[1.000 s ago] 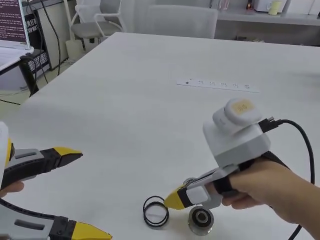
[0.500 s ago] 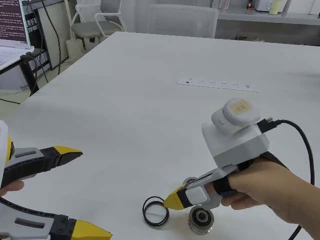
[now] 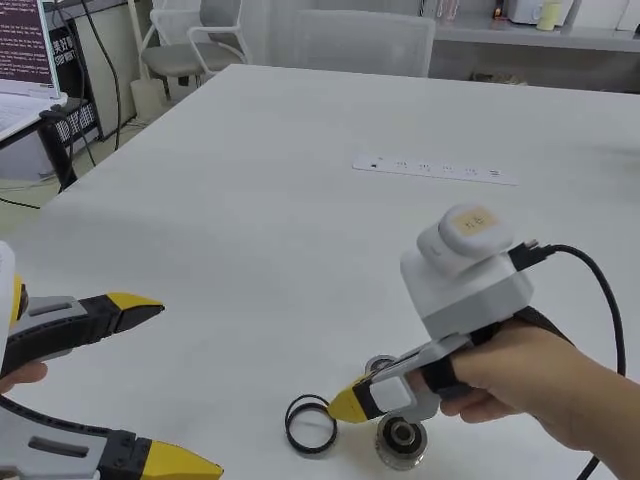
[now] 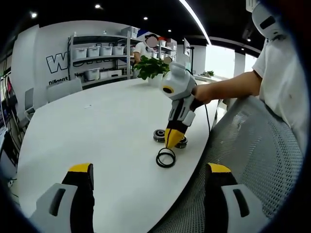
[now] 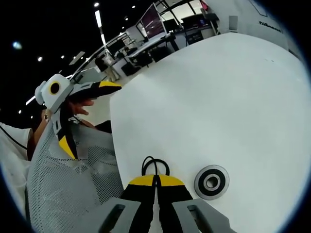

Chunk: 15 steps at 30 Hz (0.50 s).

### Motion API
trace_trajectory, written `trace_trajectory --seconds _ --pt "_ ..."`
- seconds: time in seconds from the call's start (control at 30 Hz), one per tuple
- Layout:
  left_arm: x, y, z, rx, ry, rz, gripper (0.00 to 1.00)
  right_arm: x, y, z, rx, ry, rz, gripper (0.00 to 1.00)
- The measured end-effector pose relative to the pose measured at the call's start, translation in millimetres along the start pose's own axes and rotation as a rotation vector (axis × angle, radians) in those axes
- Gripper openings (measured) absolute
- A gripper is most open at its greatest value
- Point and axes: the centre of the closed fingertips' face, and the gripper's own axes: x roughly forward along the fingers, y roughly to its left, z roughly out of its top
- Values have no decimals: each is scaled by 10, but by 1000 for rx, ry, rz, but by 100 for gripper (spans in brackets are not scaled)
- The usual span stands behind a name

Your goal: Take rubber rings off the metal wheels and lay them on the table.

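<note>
From where I stand, the right tool (image 3: 345, 403) has its yellow-tipped jaws pressed together. Its tips sit at the rim of the thin black rubber rings (image 3: 289, 424), which lie flat on the white counter (image 3: 300, 200) just beside a small silver metal wheel (image 3: 402, 458). I'd judge it is laying them clear of the wheel, though I cannot tell whether it pinches them. The left tool (image 3: 190, 387) hangs wide open and empty near the counter's edge, probably ready to steady a wheel.

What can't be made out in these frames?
- Right gripper view: right gripper tips cover the rubber rings' near edge; pinched or not, unclear.
- Head view: far wheel mostly behind that gripper.
- Head view: ring count unclear, loops overlap.
- Head view: left gripper cut by frame edge.
</note>
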Motion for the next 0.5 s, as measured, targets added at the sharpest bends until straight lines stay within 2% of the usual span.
trace_trajectory --seconds 0.5 --pt "9 -15 -23 3 13 -9 94 29 -43 -21 -1 11 -21 0"
